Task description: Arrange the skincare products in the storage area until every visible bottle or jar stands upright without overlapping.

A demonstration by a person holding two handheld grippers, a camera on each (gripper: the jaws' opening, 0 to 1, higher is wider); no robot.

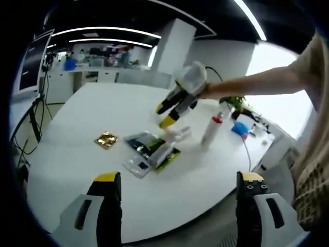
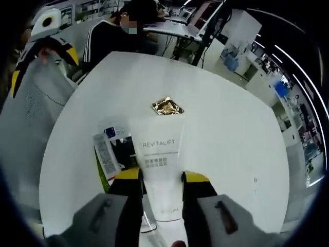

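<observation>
A white tube (image 2: 157,149) printed REVITALIFT lies on the round white table (image 2: 231,134), and my right gripper (image 2: 160,177) is shut on its near end, one jaw against each side. In the left gripper view the right gripper (image 1: 165,116) reaches in on a person's arm, tips down at the pale tube (image 1: 177,136). A white bottle with a red band (image 1: 212,128) stands upright just right of it. Flat sachets and packets (image 1: 149,152) lie overlapping beside the tube. My left gripper (image 1: 179,177) hangs open over the table's near edge, holding nothing.
A gold foil packet (image 1: 106,139) lies apart from the pile, also seen as the gold packet (image 2: 167,106) beyond the tube. A blue object with a cable (image 1: 240,128) sits near the table's right edge. A seated person (image 2: 110,31) is behind the table. The left gripper (image 2: 43,69) shows at upper left.
</observation>
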